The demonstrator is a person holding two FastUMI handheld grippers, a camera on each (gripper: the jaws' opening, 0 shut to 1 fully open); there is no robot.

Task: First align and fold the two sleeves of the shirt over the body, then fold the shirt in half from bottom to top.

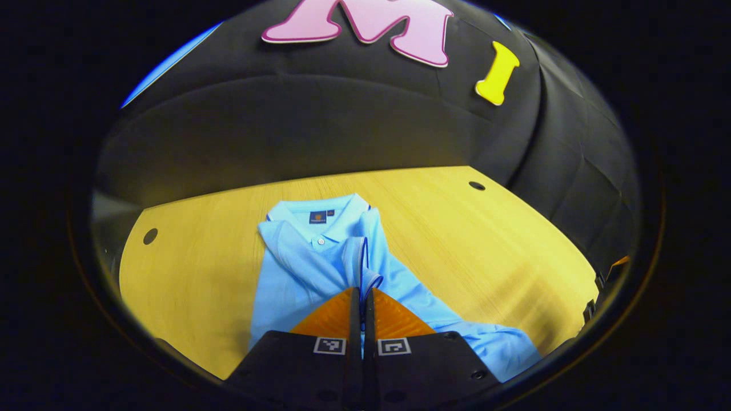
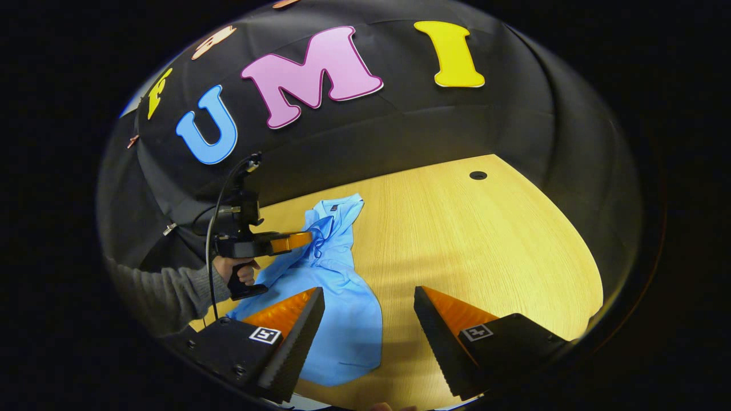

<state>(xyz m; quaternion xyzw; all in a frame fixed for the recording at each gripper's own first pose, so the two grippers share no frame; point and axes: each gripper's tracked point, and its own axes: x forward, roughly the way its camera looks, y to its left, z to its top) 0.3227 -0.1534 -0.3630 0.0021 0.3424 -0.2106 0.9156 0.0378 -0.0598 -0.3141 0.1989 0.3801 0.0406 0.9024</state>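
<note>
A light-blue shirt [image 2: 342, 308] lies on the wooden worktop [image 2: 485, 251], collar toward the far edge, bare wood stretching toward the right edge. The left gripper [image 1: 362, 297] pinches a sleeve [image 1: 358, 260] over the body. The right gripper [image 2: 368, 319] hovers, fingers spread, above the hem near the front edge.

Left gripper view: low and close over the shirt [image 1: 320, 262], facing its collar and the booth wall.
Right gripper view: higher, looking across the table [image 2: 485, 240] from the shirt's hem side.
Shared: shirt, table, back wall.
</note>
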